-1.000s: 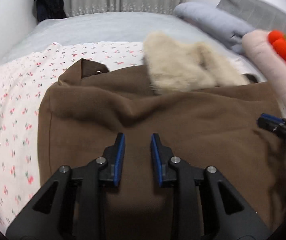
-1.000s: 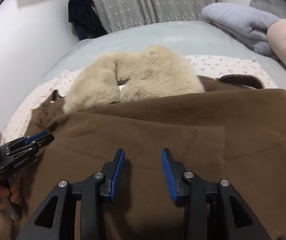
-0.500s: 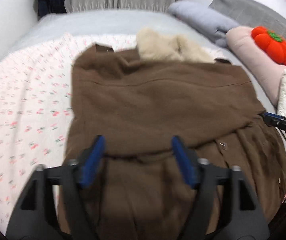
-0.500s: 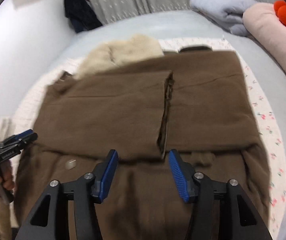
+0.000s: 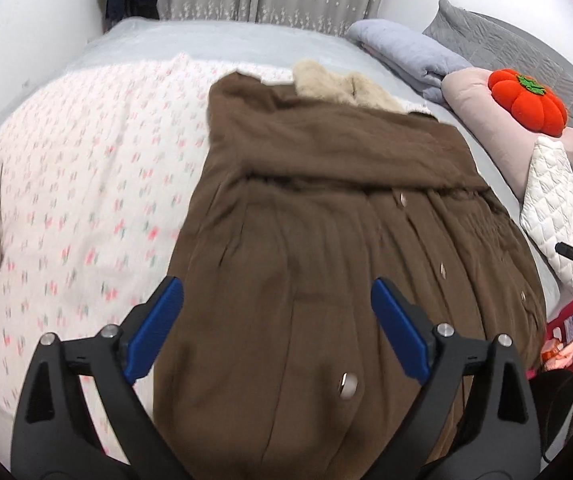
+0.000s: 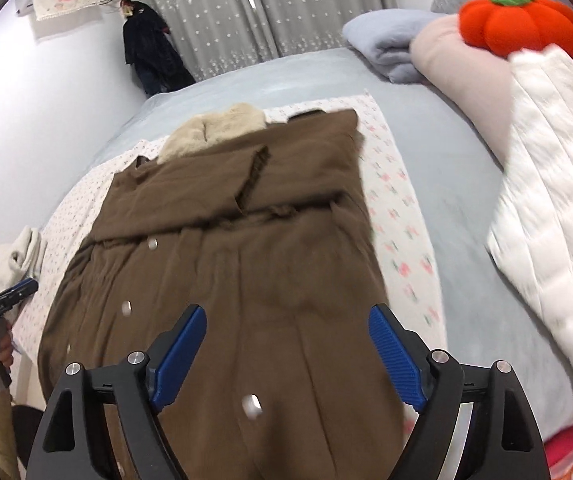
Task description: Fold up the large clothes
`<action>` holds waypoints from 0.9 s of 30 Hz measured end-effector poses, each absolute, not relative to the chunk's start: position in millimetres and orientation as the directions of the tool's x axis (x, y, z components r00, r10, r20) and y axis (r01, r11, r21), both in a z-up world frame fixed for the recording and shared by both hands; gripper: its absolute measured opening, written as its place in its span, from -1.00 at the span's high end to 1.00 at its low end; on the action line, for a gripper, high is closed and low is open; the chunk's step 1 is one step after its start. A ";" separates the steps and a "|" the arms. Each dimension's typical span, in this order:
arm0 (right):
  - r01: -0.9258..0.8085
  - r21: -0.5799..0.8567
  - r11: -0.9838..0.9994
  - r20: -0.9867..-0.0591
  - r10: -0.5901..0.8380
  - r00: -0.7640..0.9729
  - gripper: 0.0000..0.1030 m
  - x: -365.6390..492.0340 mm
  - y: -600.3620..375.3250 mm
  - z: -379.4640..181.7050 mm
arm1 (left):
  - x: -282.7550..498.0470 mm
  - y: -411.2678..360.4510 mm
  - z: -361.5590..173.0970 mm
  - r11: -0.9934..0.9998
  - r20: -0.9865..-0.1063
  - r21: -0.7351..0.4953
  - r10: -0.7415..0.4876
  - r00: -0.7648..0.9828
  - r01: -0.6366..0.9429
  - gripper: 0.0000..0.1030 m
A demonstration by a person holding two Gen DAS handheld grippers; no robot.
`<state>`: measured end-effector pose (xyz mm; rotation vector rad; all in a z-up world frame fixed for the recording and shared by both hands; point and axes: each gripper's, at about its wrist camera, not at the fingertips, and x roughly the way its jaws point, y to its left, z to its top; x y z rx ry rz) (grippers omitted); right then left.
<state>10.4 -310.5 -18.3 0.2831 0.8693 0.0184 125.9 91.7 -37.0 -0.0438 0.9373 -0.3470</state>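
We see the brown coat [image 5: 326, 248] lying flat on the bed [image 5: 222, 36], on top of a floral sheet [image 5: 86, 184]. Its fur collar [image 5: 338, 84] is at the far end, and the hem is at the near end, below us. The upper part is already folded: the sleeves lie crossed over the chest, and their lower edge makes a band across the coat, a little past the middle. The long skirt part with the snap buttons is not yet folded.

Our left hand-held gripper [image 5: 276, 328] is spread wide above the near part of the coat, toward its left side; its jaws have just been opening, and nothing is between them. Our right hand-held gripper [image 6: 286, 356] is also spread wide, its jaws also just opened, with no cloth between the pads; it hangs above the near right part of the coat.

We judge that the sleeve fold is finished and that the lengthwise fold is the step in hand. The next move probably calls for both grippers to go down to the hem, each to pinch one near corner, and to carry the hem together toward the collar, keeping the edge straight, so that the folded sleeves do not slip.
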 end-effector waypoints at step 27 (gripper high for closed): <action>0.268 0.611 0.745 -0.688 0.332 0.645 -0.64 -94.6 -376.6 -113.1 | 39.3 210.9 -130.1 0.672 -0.609 -0.710 -0.736 0.296 0.208 -0.71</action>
